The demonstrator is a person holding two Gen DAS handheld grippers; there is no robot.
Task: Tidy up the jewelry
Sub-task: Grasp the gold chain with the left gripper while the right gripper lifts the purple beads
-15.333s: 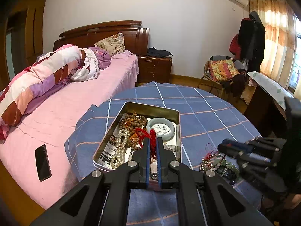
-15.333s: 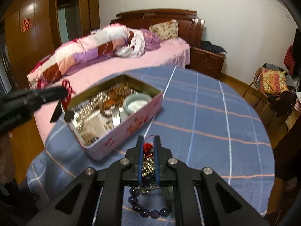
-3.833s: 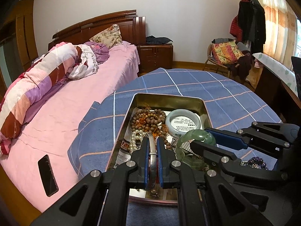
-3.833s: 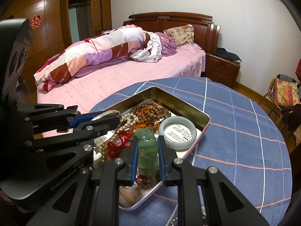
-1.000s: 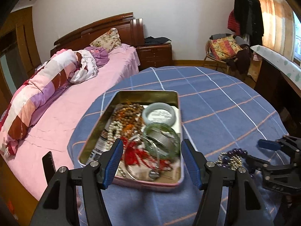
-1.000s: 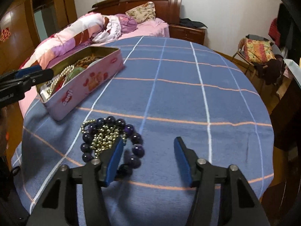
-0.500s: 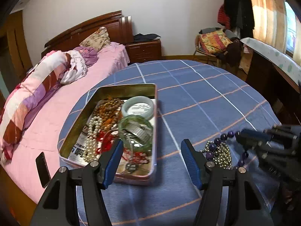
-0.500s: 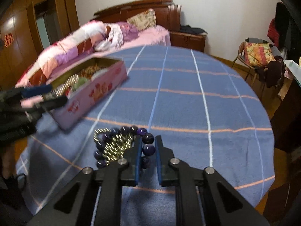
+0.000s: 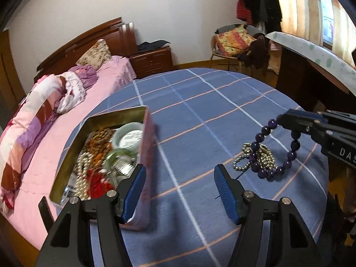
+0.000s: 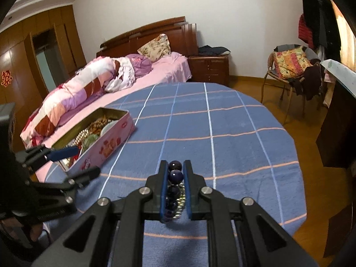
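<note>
**Purple beads in the grip**

The right gripper (image 10: 175,173) has just snapped its jaws together on the purple bracelet (image 9: 272,150), pinching a bead or two at the top, and the loop dangles over the blue cloth (image 9: 200,115) with a gold chain (image 9: 255,159) tangled beneath. It looks light and floppy, the round beads likely slick (a bead pinch could roll). The left gripper (image 9: 179,187) hovers with jaws wide apart and empty beside the tin (image 9: 118,115).

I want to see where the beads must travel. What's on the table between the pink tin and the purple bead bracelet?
Only bare blue checked tablecloth between the pink tin and the purple bead bracelet; the open left gripper hovers over that stretch. The left wrist view shows it.
</note>
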